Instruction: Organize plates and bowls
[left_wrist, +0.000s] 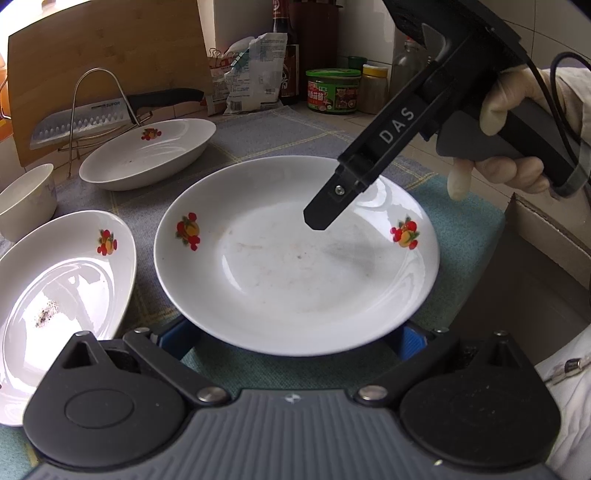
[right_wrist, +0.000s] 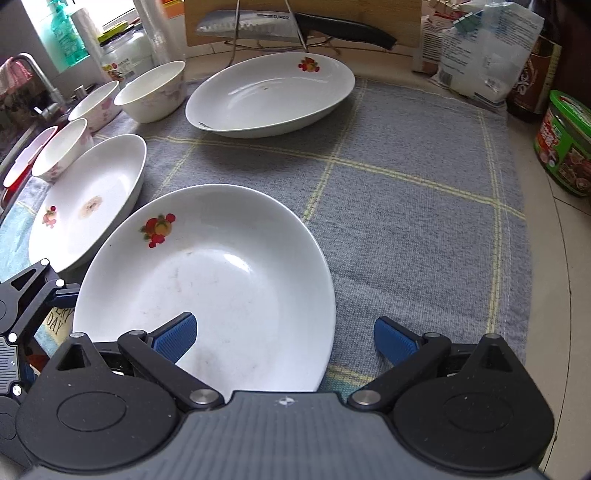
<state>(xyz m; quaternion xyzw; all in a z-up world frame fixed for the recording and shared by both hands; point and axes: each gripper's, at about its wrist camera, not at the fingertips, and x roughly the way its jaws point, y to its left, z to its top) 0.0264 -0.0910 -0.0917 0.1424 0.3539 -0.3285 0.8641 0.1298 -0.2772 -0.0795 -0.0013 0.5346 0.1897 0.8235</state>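
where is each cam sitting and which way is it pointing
Left wrist: sits on the left gripper, low at the near rim of the round plate, facing the back wall; shows its open blue fingers, the right gripper and a gloved hand.
Right wrist: sits on the right gripper above the same plate, facing the knife rack; its fingers are open, the left gripper's edge at left.
Shared: the plate, the far oval dish, knife, green jar.

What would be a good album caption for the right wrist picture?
Open right gripper straddling the rim of a fruit-patterned plate on a grey checked towel, more plates and bowls beyond.
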